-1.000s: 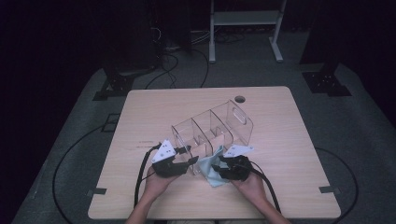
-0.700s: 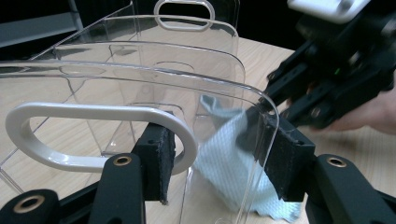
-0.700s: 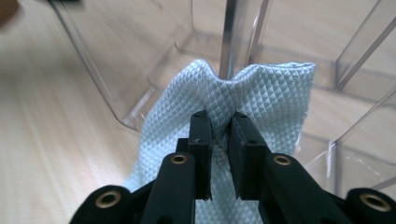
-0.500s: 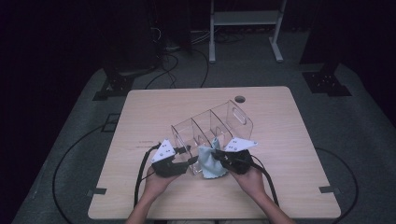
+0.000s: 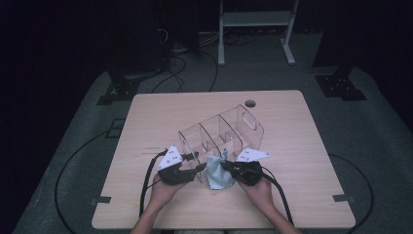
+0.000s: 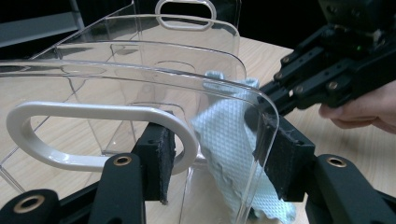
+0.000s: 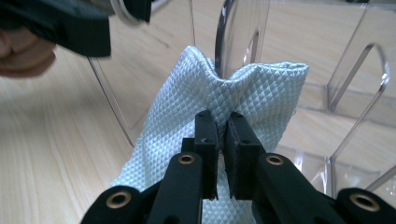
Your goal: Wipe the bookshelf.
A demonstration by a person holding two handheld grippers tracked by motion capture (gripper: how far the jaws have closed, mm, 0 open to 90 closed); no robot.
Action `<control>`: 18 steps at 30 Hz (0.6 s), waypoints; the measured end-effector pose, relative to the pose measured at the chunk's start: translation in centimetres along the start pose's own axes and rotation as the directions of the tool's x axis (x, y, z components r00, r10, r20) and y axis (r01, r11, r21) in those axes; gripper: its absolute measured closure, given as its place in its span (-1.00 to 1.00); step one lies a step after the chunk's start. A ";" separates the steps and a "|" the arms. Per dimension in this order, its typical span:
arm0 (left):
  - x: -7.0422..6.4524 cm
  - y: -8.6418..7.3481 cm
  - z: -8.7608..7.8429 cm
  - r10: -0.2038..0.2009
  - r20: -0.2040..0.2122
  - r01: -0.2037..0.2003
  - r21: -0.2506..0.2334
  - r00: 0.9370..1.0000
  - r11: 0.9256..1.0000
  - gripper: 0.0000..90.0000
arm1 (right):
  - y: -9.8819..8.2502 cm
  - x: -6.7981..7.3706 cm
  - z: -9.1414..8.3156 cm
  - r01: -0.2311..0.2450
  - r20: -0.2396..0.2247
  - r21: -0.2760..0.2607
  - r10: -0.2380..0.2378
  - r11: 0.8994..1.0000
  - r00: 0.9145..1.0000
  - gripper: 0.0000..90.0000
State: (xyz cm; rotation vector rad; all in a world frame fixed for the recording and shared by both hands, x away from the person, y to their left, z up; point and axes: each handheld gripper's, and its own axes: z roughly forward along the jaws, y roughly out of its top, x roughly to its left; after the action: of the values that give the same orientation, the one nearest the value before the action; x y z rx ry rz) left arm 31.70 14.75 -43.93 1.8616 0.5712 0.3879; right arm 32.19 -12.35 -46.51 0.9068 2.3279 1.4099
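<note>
The cloth (image 5: pixel 217 171), a light blue waffle-textured wipe, hangs against the near end wall of the clear organizer (image 5: pixel 221 139), at the near middle of the surface (image 5: pixel 292 122). Its upper edge lies bunched at the rim of that wall; its lower part drapes down to the wood.

The right gripper (image 5: pixel 225 165) has just been closing, and its jaws now stand pinched together on the upper fold of the cloth, as the right gripper view (image 7: pixel 219 128) confirms. The left gripper (image 5: pixel 198 168) stands partly open with its pads set on either side of the near end wall beside the white-edged handle cutout (image 6: pixel 100 137), bracing the organizer; the left gripper view (image 6: pixel 219 158) shows one pad on each face of the plastic.

Status, as a judgement: the cloth is gripped and the organizer is steadied, so the wiping of the wall appears to be at or near its start. The dividers (image 5: pixel 214 134) and far compartments are presumably not yet treated.

Obstructions: the wall rim and the first divider stand close to the cloth and limit the sweep of the right gripper. The two grippers work just beside each other and may collide. A cable hole (image 5: pixel 250 103) lies at the far edge, well apart. A stand (image 5: pixel 253 29) and floor cables (image 5: pixel 180 63) lie beyond the surface.
</note>
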 end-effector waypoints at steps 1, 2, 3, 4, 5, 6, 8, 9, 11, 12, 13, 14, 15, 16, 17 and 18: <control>0.0 0.0 0.0 0.000 0.000 0.000 -0.001 1.000 1.000 0.06 | -0.1 0.0 0.1 0.004 -0.001 0.011 -0.004 1.000 1.000 0.89; 0.1 0.0 0.0 -0.001 0.000 0.001 -0.002 1.000 1.000 0.06 | -0.1 -0.1 0.1 0.010 -0.001 0.023 -0.010 1.000 1.000 0.89; 0.1 0.0 0.0 -0.001 0.000 0.001 -0.002 1.000 1.000 0.06 | -0.1 -0.1 0.1 0.010 -0.001 0.023 -0.010 1.000 1.000 0.89; 0.0 0.0 0.0 0.000 0.000 0.000 -0.002 1.000 1.000 0.06 | 0.0 -0.1 -0.1 0.014 -0.004 0.033 -0.014 0.999 1.000 0.90; 0.0 0.0 0.0 -0.001 0.000 0.001 -0.004 1.000 1.000 0.06 | 0.2 0.0 -0.3 0.017 -0.003 0.024 -0.017 1.000 1.000 0.91; 0.0 0.0 0.0 -0.001 0.000 0.001 -0.004 1.000 1.000 0.06 | 0.5 0.1 -0.6 0.020 -0.004 0.006 -0.020 1.000 1.000 0.91; 0.0 0.0 0.0 0.000 -0.001 0.000 -0.005 1.000 1.000 0.06 | 1.4 0.3 -1.5 0.027 0.000 -0.032 -0.027 0.999 1.000 0.91; 0.0 0.0 0.0 -0.001 -0.001 0.001 -0.006 1.000 1.000 0.06 | 1.8 0.3 -1.8 0.031 0.002 -0.047 -0.031 0.998 1.000 0.91; 0.0 0.0 0.0 -0.002 0.000 0.002 -0.004 1.000 1.000 0.06 | 2.7 0.3 -2.4 0.038 0.010 -0.082 -0.038 0.996 0.999 0.91; 0.0 0.0 0.0 -0.001 0.000 0.001 -0.004 1.000 1.000 0.06 | 2.8 0.3 -2.4 0.042 0.014 -0.086 -0.041 0.995 0.999 0.91; 0.0 0.0 0.0 0.000 -0.001 0.000 -0.003 1.000 1.000 0.06 | 2.8 0.3 -2.3 0.038 0.012 -0.080 -0.037 0.996 0.999 0.91; 0.0 0.0 0.0 0.003 -0.005 -0.003 0.000 1.000 1.000 0.06 | 2.5 0.4 -1.8 0.038 0.009 -0.064 -0.037 0.997 0.999 0.91; 0.0 0.0 0.0 0.003 -0.005 -0.003 0.000 1.000 1.000 0.06 | 2.2 0.4 -1.5 0.043 0.015 -0.063 -0.042 0.997 0.999 0.91; 0.1 -0.1 -0.2 -0.002 -0.005 0.002 -0.001 1.000 1.000 0.06 | 1.7 0.5 -1.2 0.031 0.015 -0.052 -0.030 0.998 0.999 0.91; 0.2 -0.1 -0.2 -0.004 -0.007 0.004 -0.002 1.000 1.000 0.06 | 1.2 0.4 -0.8 0.028 0.013 -0.035 -0.027 0.999 1.000 0.91; 0.2 -0.1 -0.2 -0.001 -0.010 0.001 -0.001 1.000 1.000 0.06 | 0.7 0.3 -0.3 0.019 0.009 -0.019 -0.019 1.000 1.000 0.91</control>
State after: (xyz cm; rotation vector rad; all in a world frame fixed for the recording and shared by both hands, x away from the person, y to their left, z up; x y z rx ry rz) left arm 31.72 15.02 -43.94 1.8596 0.5791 0.3966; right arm 32.04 -12.16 -45.76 0.8811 2.3071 1.4147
